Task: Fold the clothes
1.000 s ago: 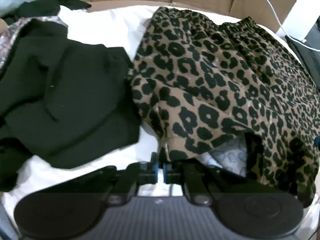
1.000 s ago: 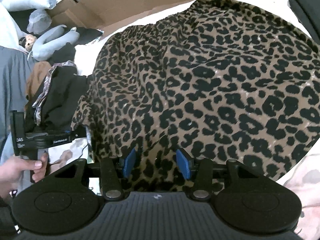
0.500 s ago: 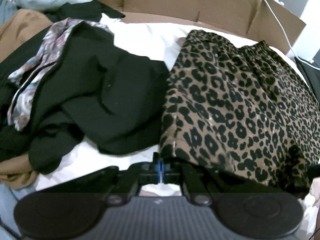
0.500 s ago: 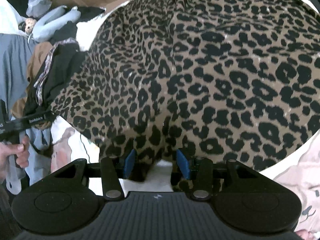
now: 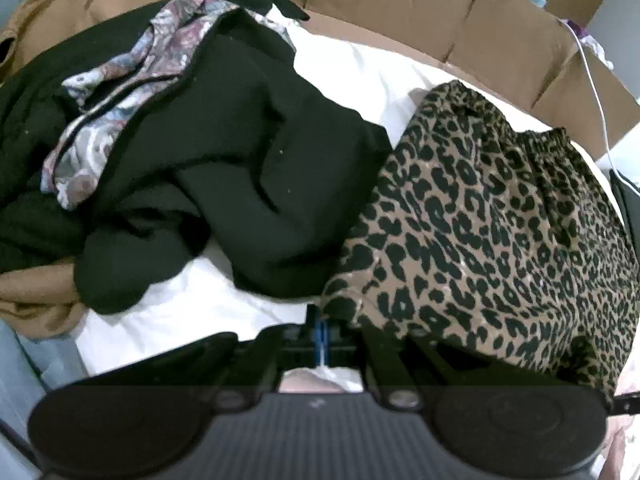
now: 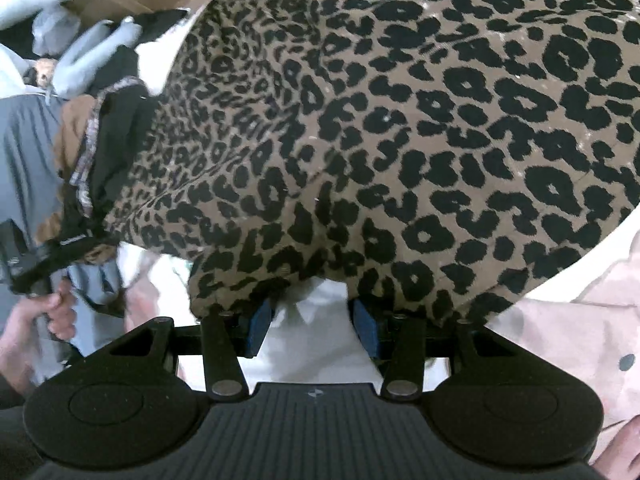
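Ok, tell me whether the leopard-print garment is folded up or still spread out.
Mostly spread. The leopard-print garment lies wide across the white sheet; only its near hem is lifted, pinched in the left gripper.

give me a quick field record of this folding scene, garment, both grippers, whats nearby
garment in work: leopard-print garment, spread on the white sheet
left gripper: jaws closed at the garment's near corner; pinch itself hidden by the hem
right gripper: jaws open at the near hem, blue pads apart, white sheet between them
beside it: black garment, edges touching; floral-patterned fabric on top, brown garment under the pile
behind: cardboard box
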{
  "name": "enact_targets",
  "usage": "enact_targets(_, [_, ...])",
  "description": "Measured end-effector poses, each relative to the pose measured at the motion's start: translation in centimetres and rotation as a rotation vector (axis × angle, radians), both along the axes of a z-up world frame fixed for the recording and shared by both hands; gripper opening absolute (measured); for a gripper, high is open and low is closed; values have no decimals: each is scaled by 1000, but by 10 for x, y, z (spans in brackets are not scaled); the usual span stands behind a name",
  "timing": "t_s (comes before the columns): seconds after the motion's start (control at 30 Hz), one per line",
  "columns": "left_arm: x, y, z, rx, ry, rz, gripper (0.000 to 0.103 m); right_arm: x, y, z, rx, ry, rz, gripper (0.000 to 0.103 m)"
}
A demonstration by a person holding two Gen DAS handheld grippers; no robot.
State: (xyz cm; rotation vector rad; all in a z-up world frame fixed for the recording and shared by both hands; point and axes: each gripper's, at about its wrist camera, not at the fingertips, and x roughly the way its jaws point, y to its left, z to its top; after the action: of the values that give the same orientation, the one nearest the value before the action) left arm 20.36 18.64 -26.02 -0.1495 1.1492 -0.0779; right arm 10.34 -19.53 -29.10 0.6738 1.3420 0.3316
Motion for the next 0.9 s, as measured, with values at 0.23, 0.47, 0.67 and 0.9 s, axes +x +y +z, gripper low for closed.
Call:
enact_targets(0.23, [5,-3,3,-9,-13,14,1,-2,-13,-3,204,67,-16,58])
enact_targets(0.47, [5,-4,1,-9,-9,19,1,1,-13,-21,328,134,-149,66])
enact_targets(0.67, [6,-5,1,-4,-3,11,1,0,-7,-26,307,127,-184,66])
enact_targets(0.9, [4,-5,9,-1,-14,0,1,-5,5,-31,263,75,-149,5])
